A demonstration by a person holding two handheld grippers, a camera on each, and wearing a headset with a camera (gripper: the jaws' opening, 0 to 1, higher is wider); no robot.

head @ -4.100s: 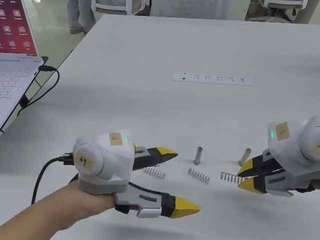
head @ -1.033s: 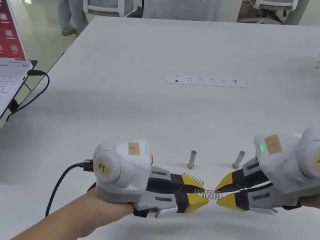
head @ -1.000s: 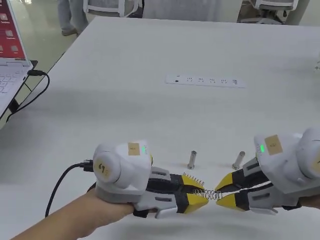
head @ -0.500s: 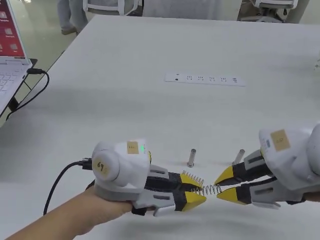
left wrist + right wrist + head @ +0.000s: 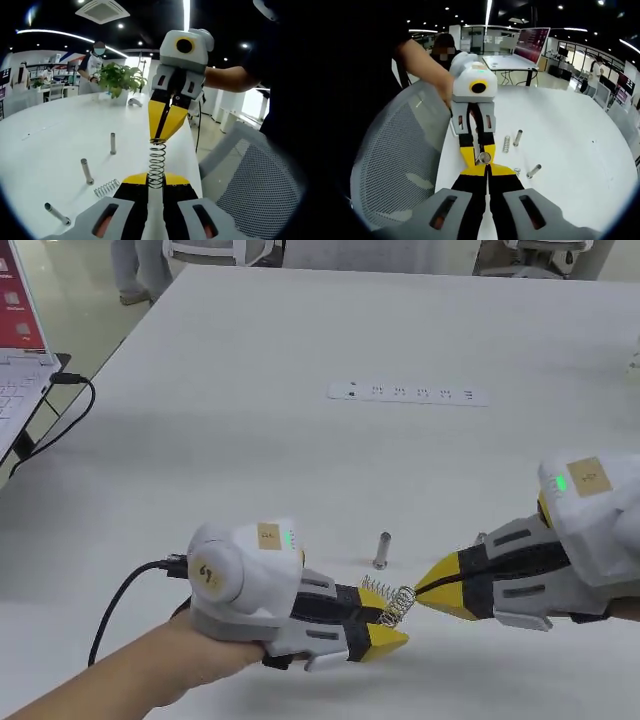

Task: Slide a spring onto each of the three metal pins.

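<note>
Between left tongs (image 5: 156,182) and right tongs (image 5: 484,167), spring (image 5: 156,162) gripped

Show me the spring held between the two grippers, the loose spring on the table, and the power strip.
held spring (image 5: 156,165), left gripper view, on its middle coils.
loose spring (image 5: 106,188), left gripper view, middle of its length.
power strip (image 5: 408,393), head view, centre of its top face.

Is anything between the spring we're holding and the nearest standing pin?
Only a loose spring lying flat on the table near that pin's base; its top looks clear. The held spring is pinched between left gripper and right gripper.
</note>
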